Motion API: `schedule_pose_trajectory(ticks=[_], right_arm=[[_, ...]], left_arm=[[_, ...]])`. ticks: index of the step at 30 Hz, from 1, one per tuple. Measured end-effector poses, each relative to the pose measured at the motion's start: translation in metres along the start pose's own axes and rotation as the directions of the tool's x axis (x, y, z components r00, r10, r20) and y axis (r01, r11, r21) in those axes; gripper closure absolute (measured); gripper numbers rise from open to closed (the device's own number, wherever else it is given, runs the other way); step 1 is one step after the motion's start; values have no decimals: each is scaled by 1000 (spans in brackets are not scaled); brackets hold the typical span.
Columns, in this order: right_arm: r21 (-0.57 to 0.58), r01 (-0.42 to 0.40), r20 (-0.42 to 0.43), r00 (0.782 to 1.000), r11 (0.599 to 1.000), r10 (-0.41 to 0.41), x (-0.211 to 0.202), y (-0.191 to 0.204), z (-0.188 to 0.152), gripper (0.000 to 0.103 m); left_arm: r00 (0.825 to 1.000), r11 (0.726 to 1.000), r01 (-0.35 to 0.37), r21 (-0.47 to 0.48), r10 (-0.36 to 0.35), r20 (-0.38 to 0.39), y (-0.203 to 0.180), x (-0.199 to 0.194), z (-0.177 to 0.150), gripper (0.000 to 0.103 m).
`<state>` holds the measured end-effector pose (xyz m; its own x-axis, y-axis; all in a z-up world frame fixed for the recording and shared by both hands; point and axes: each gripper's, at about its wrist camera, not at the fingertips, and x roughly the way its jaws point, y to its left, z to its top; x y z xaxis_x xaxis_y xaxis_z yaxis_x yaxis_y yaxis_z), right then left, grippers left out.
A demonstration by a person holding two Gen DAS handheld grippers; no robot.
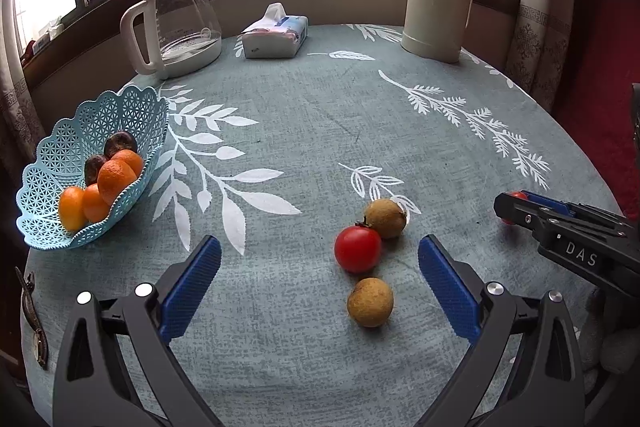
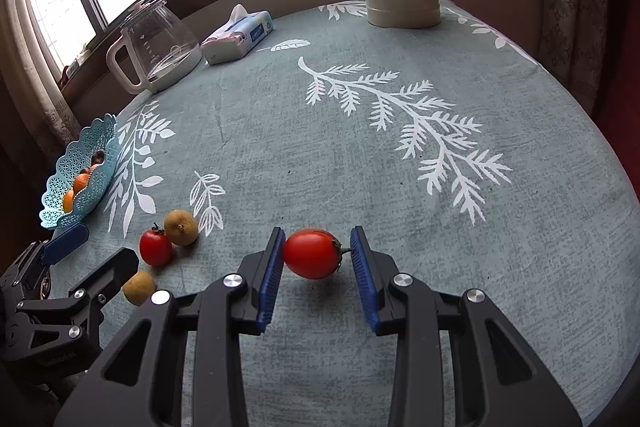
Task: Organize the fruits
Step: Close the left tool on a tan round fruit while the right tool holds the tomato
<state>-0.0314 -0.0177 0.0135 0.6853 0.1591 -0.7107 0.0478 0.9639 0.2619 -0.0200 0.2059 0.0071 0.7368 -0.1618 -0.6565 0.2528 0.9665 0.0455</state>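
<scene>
On a round table covered with a grey-green cloth printed with white leaves, two hand-held tongs work among loose fruit. The left gripper hovers low with its blue pads spread wide; ahead of it lie a red tomato, a brown round fruit touching it on the far side, and a second brown fruit just in front of it. The right gripper brackets another tomato: the left pad touches the fruit, while the right pad meets only the stem tip, so the jaws are narrowed about it but a firm pinch cannot be confirmed. This tomato appears slightly lifted, a shadow lying beneath it. At the table's left edge sits a pale blue lattice basket holding several oranges and two dark fruits. Along the far side stand a glass kettle, a tissue pack and a cream thermos.
</scene>
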Motion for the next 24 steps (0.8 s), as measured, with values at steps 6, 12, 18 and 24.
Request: schedule_pose_trajectory(ticks=[6,12,18,24], right_arm=[[2,-9,-3,1000,1000,9,1,0,-1,69],[7,-15,-4,1000,1000,15,1,-1,-2,69],[8,-17,-6,1000,1000,17,2,-1,-2,69],[9,-18,-6,1000,1000,18,2,-1,-2,69]], left_arm=[[999,999,35,-20,-35,-35,-2,10,-3,3],[997,998,63,-15,-64,-52,-5,16,-7,6],[994,997,72,-15,-73,-77,-6,19,-10,38],[993,997,80,13,-79,-92,-11,15,-17,65]])
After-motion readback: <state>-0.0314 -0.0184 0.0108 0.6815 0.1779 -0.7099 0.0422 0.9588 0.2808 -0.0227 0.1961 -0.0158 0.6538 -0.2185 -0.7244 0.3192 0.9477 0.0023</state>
